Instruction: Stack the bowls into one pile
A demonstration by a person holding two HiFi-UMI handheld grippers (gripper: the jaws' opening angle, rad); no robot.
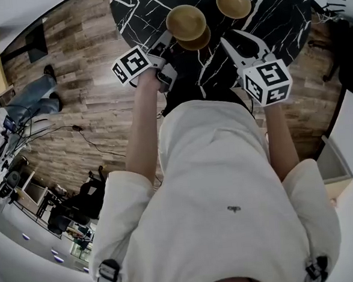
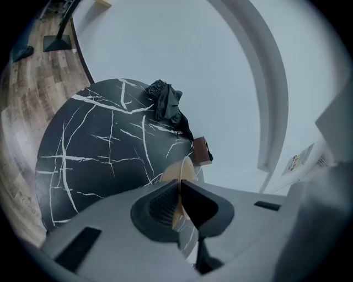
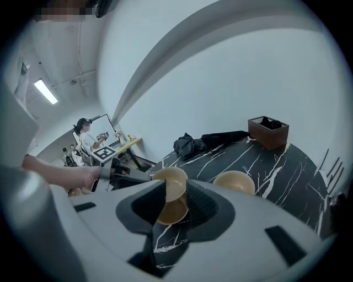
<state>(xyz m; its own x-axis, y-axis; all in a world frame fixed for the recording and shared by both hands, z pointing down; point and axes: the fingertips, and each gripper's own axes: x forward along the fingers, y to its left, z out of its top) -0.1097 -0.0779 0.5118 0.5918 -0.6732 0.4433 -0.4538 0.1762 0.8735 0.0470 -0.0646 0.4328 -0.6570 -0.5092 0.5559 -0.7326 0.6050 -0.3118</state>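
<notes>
The left hand-held gripper [image 1: 165, 43] is clamped on the near rim of the held bowl [image 1: 185, 21], its pads pinching the thin wall edge-on. That bowl hangs just ahead of its tips, over the lower bowl [image 1: 197, 40], which sits on the bench [image 1: 276, 16] close beside those tips and looks slightly off-centre from the one above. The third bowl [image 1: 234, 2] stands apart, ahead of the right hand-held gripper [image 1: 242, 47], whose jaws stand wide with nothing pressed between them. The step in hand looks like nesting the held bowl into the lower one. To do it well, the left hand-held gripper should bring the bowl's centre squarely over the lower bowl, keep the rim level, and let go only once it seats. A one-sided rim pinch lets a bowl droop away from the tips, so a slow descent seems wise. The left gripper view shows the pinch itself but almost nothing of the lower bowl. The right gripper view, looking out between its open jaws, shows both bowls from the side, one over the other, though I cannot tell whether they touch. It also shows a brown box [image 3: 268, 131] and a black cloth [image 3: 190, 145] well beyond its tips, which the head view leaves out.
</notes>
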